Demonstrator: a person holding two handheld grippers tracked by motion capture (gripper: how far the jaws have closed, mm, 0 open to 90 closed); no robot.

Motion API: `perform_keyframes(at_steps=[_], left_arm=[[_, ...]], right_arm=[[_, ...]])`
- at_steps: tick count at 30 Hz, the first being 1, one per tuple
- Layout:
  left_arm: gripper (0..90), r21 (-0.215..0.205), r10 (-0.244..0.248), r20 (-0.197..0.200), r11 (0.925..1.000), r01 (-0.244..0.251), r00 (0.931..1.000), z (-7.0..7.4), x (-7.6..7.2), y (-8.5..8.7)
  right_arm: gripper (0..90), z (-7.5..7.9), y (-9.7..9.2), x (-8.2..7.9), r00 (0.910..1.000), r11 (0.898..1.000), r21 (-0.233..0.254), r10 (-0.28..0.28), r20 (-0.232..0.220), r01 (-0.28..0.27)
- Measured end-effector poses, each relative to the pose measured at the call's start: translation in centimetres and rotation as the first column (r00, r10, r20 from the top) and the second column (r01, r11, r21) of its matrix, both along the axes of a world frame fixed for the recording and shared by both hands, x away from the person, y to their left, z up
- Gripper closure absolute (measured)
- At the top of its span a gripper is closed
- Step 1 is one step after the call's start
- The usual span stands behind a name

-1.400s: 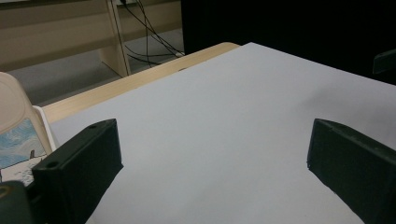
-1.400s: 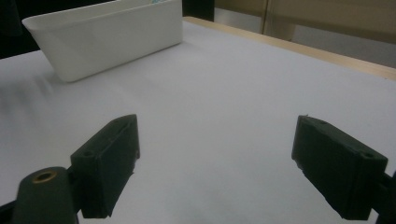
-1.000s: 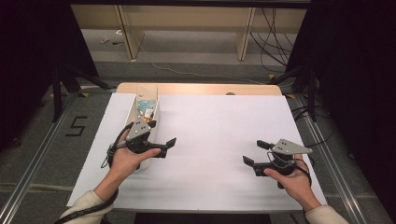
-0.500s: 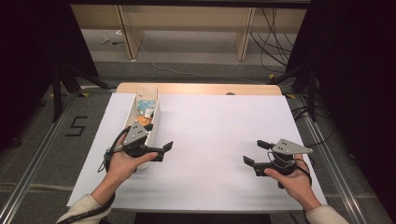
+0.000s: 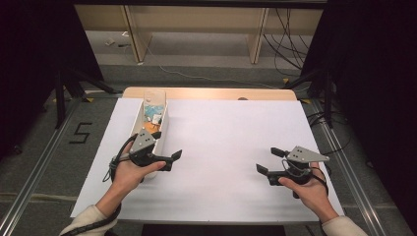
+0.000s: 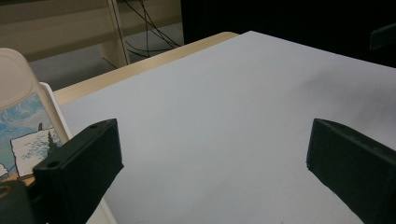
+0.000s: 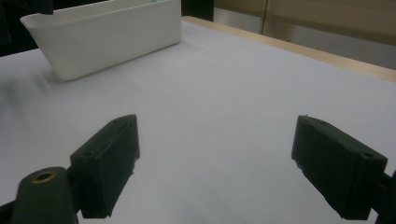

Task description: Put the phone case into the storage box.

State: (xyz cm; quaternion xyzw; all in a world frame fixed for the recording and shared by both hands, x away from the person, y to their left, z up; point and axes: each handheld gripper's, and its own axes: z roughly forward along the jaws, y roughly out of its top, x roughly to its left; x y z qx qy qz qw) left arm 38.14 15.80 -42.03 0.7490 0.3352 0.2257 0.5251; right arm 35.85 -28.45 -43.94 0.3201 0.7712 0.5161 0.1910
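Two hand-held grippers above a white sheet (image 5: 226,142) covering the table. Left gripper (image 5: 167,147), jaws spread wide and grasping nothing, hovers at the near end of a long white bin (image 5: 164,120), just beside its wall; the bin, on the sheet's far-left part, holds small printed items (image 5: 153,115). Right gripper (image 5: 268,161), jaws likewise released and empty, sits low over bare sheet near the right front, well apart from the bin (image 7: 107,35).
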Motion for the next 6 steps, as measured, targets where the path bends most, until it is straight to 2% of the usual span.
perform_keyframes(at_steps=[6], left_arm=[[3.8,-0.003,0.008,0.002,1.0,-0.008,1.0,0.02,0.04,0.07]], right_arm=[[15.9,-0.01,-0.12,0.02,1.0,1.0,-0.002,-0.002,-0.003,0.002]])
